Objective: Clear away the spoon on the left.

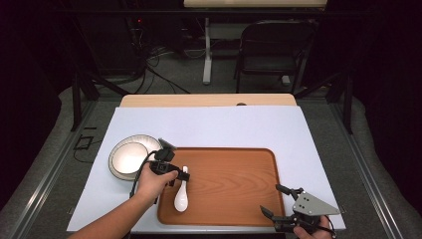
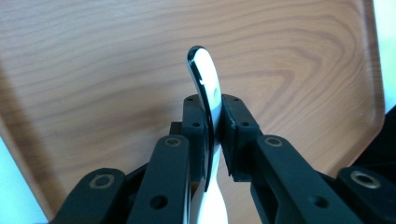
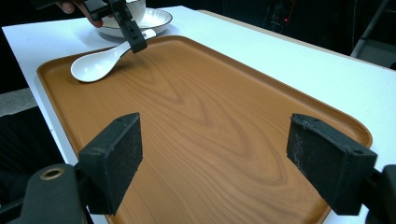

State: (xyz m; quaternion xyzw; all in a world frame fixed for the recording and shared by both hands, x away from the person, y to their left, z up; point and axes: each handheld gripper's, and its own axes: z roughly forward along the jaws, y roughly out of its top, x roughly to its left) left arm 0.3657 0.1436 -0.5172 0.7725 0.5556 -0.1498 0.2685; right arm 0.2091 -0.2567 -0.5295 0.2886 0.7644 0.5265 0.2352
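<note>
Over on the left, a white bowl [image 1: 130, 157] sits on the pale tabletop [image 1: 224, 127], just behind the left gripper [image 1: 183, 175] and off the wooden tray [image 1: 234, 186]. That gripper, in the person's left hand [image 1: 152, 181], has its jaws clamped tight on the handle of a white ceramic spoon [image 1: 181, 198]. From the left gripper view the handle [image 2: 205, 88] stands pinched between the two black pads [image 2: 238, 126], its tip poking out beyond them. The spoon's scoop lies below the gripper, toward the person, at the tray's left end; it seems to rest on the wood, though I can't be sure of the contact. Well to the right, the right gripper [image 1: 276, 201] hangs at the tray's near right corner, jaws spread wide with nothing between them, bare tray stretching ahead of its pads [image 3: 114, 156].
</note>
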